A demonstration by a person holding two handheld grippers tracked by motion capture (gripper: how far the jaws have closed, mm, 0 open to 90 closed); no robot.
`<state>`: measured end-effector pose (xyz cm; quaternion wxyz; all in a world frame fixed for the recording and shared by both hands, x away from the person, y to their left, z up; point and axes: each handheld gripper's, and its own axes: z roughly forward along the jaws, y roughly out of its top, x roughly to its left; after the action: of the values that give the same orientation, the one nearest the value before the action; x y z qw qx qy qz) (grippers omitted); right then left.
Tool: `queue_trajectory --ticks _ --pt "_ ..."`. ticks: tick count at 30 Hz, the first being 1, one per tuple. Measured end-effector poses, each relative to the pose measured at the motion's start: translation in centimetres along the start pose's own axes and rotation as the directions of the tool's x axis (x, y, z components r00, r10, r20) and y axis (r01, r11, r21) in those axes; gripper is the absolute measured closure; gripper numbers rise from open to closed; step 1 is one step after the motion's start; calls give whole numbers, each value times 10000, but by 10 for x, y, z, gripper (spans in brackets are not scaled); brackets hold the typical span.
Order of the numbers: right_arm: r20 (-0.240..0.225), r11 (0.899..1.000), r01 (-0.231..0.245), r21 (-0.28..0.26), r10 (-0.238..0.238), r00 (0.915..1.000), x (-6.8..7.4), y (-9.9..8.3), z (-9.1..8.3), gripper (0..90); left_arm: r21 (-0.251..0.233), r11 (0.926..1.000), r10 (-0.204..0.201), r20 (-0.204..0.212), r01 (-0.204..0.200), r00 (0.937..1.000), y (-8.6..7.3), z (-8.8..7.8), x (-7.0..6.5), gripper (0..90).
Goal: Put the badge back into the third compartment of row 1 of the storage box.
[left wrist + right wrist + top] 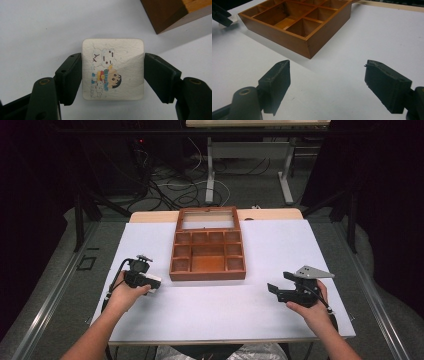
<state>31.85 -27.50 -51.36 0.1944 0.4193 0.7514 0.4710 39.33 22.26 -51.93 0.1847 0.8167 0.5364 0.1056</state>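
Observation:
A square off-white tile [125,85] with a cartoon child and a snowman drawn on it lies face up between the jaws of my left gripper [112,61], which is shut on its two side edges. In the high view this gripper [150,281] is left of the wooden tray's front left corner, and the tile [154,284] sticks out toward the tray. My right gripper [327,75] stands open with nothing between its pads, low over the white surface. It is right of the tray's front in the high view [274,290].
A brown wooden tray [207,275] with several compartments sits mid-table on a white sheet [210,310], its framed lid [207,211] open at the back. The tray's corner [165,17] is close to the tile. The tray's front wall [279,37] faces the right gripper.

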Motion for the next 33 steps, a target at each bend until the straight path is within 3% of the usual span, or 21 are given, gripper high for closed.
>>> queue_trajectory --ticks 9,16,24,32,33 --pt "-2 10000 -69 34 69 10000 1 0 1 203 -829 9964 209 140 -196 9997 -2 -12 -5 333" --pt "-60 9999 -36 109 37 10000 2 1 1 203 -1453 9878 597 179 -565 9981 -5 -22 -6 333" --pt "-161 9998 3 216 0 9999 3 2 3 204 -2324 9663 1172 151 -1105 9930 -7 -30 -11 333" --pt "-373 9991 -95 418 111 9992 7 5 5 218 -2828 9418 1913 68 -1816 9815 -9 -39 -17 333" --pt "-373 9991 -95 418 111 9992 7 5 5 218 -2950 9361 2027 70 -1917 9792 -9 -39 -19 333"
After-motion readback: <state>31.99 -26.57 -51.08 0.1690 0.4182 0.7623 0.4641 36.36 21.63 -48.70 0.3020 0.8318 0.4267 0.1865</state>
